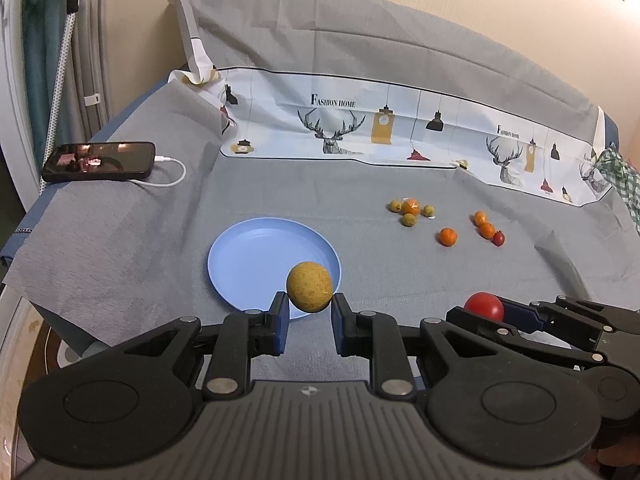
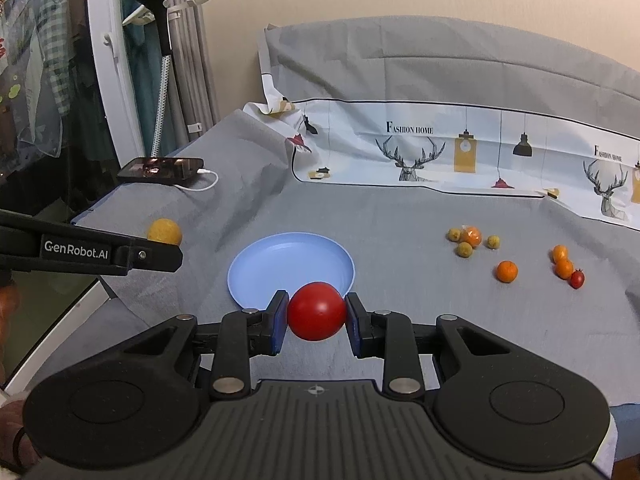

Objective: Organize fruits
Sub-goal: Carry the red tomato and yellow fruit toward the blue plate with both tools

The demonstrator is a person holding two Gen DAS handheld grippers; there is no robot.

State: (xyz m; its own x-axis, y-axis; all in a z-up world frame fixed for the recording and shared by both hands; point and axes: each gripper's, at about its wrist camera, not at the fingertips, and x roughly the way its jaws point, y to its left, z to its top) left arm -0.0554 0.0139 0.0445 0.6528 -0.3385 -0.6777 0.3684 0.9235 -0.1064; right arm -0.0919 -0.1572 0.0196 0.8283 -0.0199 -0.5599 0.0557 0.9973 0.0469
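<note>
Left gripper (image 1: 310,309), right gripper (image 2: 317,312): fingers clamped

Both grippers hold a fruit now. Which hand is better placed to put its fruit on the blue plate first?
Probably the left: its gripper holds the yellow fruit already over the blue plate. The right gripper holds the red tomato near the rim.

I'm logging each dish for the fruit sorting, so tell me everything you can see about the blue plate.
The blue plate is round, pale blue and smooth, plastic by its look, with a low raised rim and faint rings in its well. It lies flat on the grey cloth, left of the scattered small fruit, and nothing lies in it. Both grippers hang at its near edge, hiding part of the rim.
</note>
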